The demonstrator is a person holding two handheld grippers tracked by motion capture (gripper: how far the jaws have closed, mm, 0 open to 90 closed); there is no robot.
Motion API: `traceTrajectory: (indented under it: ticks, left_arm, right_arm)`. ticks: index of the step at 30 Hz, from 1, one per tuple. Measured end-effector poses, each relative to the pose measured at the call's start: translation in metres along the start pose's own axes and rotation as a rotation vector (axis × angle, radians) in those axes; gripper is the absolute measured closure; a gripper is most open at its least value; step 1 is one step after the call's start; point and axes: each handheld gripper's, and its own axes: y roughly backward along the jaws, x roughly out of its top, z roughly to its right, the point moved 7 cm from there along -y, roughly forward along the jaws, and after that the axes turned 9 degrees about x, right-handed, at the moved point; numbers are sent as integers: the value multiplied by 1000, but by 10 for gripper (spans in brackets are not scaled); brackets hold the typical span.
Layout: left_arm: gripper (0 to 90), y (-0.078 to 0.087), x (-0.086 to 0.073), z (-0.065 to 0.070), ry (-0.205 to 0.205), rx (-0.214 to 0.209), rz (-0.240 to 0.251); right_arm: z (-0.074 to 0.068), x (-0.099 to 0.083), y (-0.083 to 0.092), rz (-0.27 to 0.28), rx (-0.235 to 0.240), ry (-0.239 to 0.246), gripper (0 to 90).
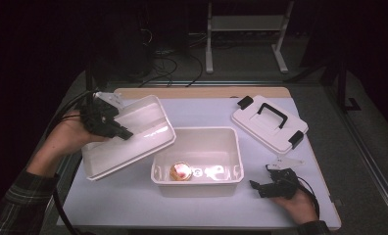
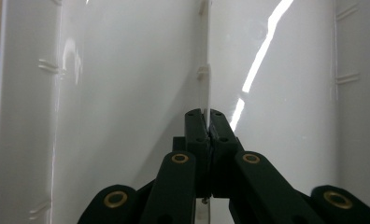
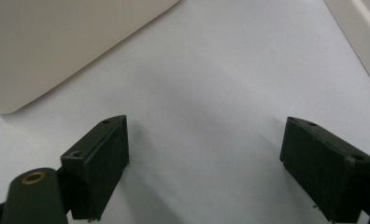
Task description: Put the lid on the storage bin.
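Over the tabletop's left side, the left gripper point(image 1: 114, 128) holds a white tray point(image 1: 133, 134) tilted, its low end toward the front edge and one corner overlapping the rim of the bin point(image 1: 197, 183). From the left gripper view, the two black jaws stand pressed together on a thin upright wall of the tray point(image 2: 127, 93), which runs up between them; glossy white plastic spreads to either side. At the tabletop's middle, near the front edge, the bin sits open, with a small round orange-pink thing point(image 1: 181, 171) on its floor toward the left; what it is cannot be told. Toward the right rear corner lies a white lid point(image 1: 260, 127) with a black handle and black clasps, well apart from the tray. Near the right front corner, the right gripper point(image 1: 258, 186) rests in a hand just beside the bin, pointing at its right wall. From the right gripper view, its jaws stand wide, nothing between them, over bare tabletop point(image 3: 211, 93), with the bin's wall point(image 3: 57, 46) just beyond.
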Motion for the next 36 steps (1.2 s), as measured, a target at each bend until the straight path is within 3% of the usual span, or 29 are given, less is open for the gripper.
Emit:
traceTrajectory:
  ticks: [22,27,36]
  left_arm:
    - [889,-52,91,56,-248,-118,1]
    - [889,-68,103,66,-289,-147,-12]
    - [889,-92,114,80,-325,-175,-33]
  right_arm:
    - [0,0,0,0,-1,1,147]
    - [0,0,0,0,-1,2,147]
    - [0,0,0,1,1,-3,147]
